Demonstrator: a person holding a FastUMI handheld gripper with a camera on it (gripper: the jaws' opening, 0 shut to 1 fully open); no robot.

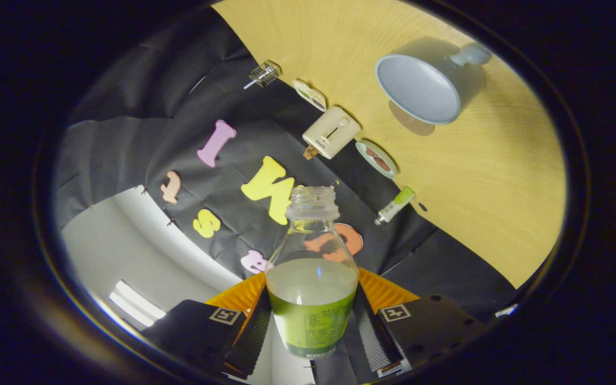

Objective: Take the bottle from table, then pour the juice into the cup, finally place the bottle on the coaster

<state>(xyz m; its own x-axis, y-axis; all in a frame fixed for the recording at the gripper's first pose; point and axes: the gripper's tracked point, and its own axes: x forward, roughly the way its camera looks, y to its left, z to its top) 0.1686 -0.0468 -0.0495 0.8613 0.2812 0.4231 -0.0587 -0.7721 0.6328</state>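
Observation:
A clear uncapped bottle (312, 278) with a green label and pale juice reaching its shoulder stands between my fingers. My gripper (312, 326) is shut on the bottle, both black fingers (249, 331) pressing its sides. The whole view is rolled sideways, so the wooden table (500, 176) runs up the right side. A light blue cup (425, 80) with a handle stands on that table, well beyond the bottle's open mouth and off to the right. Its inside looks bare.
Along the table's back edge by the black cloth wall lie a cream toaster-like box (332, 132), two small plates (376, 159), a small green-and-white tube (395, 205) and a little wire basket (264, 74).

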